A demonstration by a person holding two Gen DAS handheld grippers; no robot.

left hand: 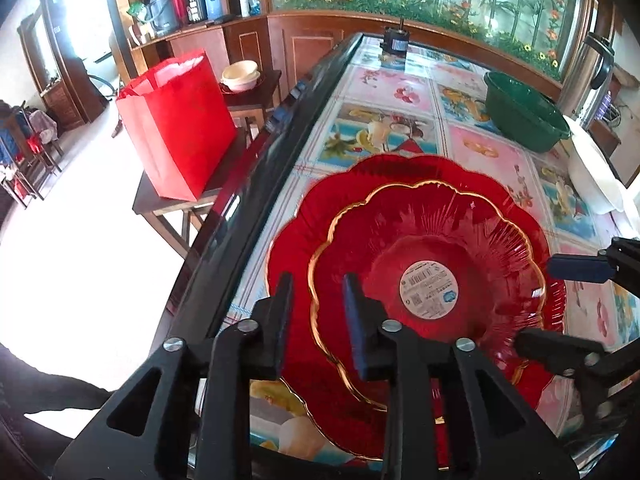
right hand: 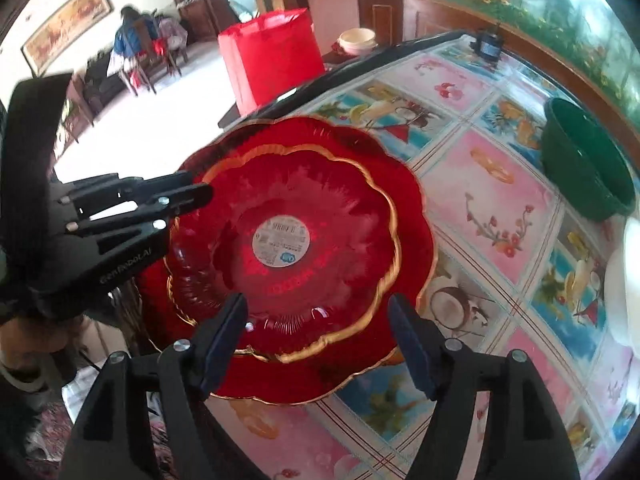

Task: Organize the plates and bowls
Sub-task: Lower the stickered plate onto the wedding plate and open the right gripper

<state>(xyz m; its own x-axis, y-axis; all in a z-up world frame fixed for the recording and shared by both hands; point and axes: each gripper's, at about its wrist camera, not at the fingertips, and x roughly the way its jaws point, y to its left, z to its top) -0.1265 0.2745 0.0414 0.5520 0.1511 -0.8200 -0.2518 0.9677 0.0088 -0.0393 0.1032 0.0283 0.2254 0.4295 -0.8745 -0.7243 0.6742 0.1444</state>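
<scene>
Worktop [left hand: 404, 92]: covered in a bright cloth with fruit and flower pictures.
Big red plate [right hand: 416, 216]: lies flat on the worktop near its edge.
Small red plate [right hand: 280, 236]: sits on top of the big red plate, gold rim, round white sticker [left hand: 429, 289] in the middle.
Green bowl [left hand: 524, 110]: farther back on the worktop, well apart from the plates.
Left claw [left hand: 318, 292]: let go, fingers apart over the small plate's rim, not pressing it.
Right claw [right hand: 318, 312]: let go, fingers wide apart over the plates' near edge.

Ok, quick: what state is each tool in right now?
Left tool: open, straddling the upper red plate rim, not gripping.
Right tool: open, holding nothing.
</scene>
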